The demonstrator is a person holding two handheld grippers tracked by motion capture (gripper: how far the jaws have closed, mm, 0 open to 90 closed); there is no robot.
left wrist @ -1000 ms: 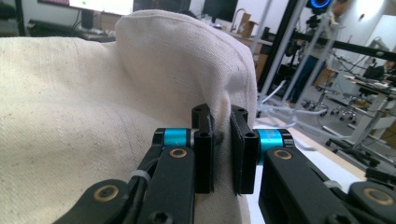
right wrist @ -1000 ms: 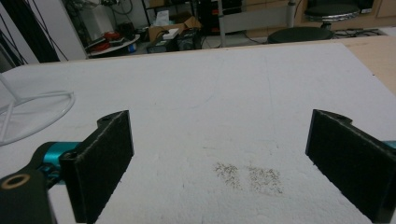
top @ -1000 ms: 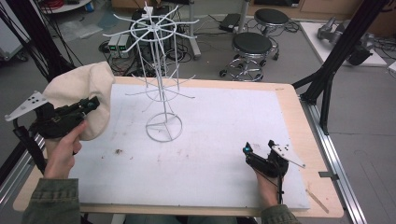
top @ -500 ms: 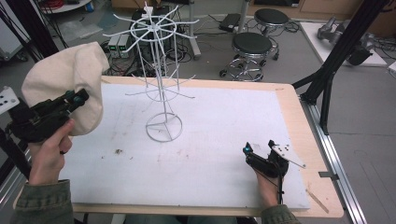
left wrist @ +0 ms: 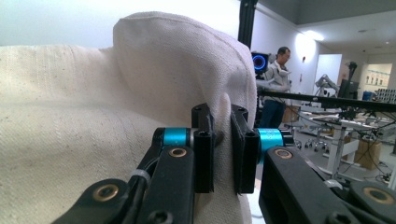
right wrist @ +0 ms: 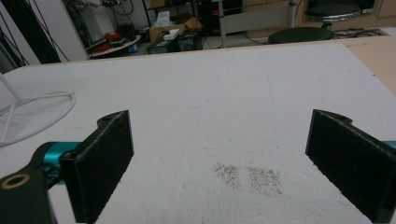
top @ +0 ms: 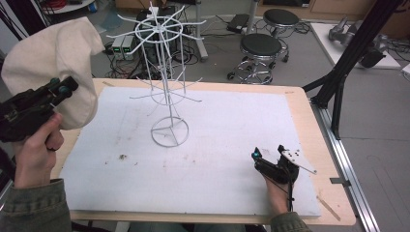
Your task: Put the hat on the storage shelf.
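A cream cloth cap [top: 53, 63] of coarse woven fabric hangs in the air off the table's [top: 309, 121] edge at about ten o'clock, crown bulging upward and crumpled. A fold of its edge is pinched in the left claw [left wrist: 223, 140], its pads clamped tight on the cloth.
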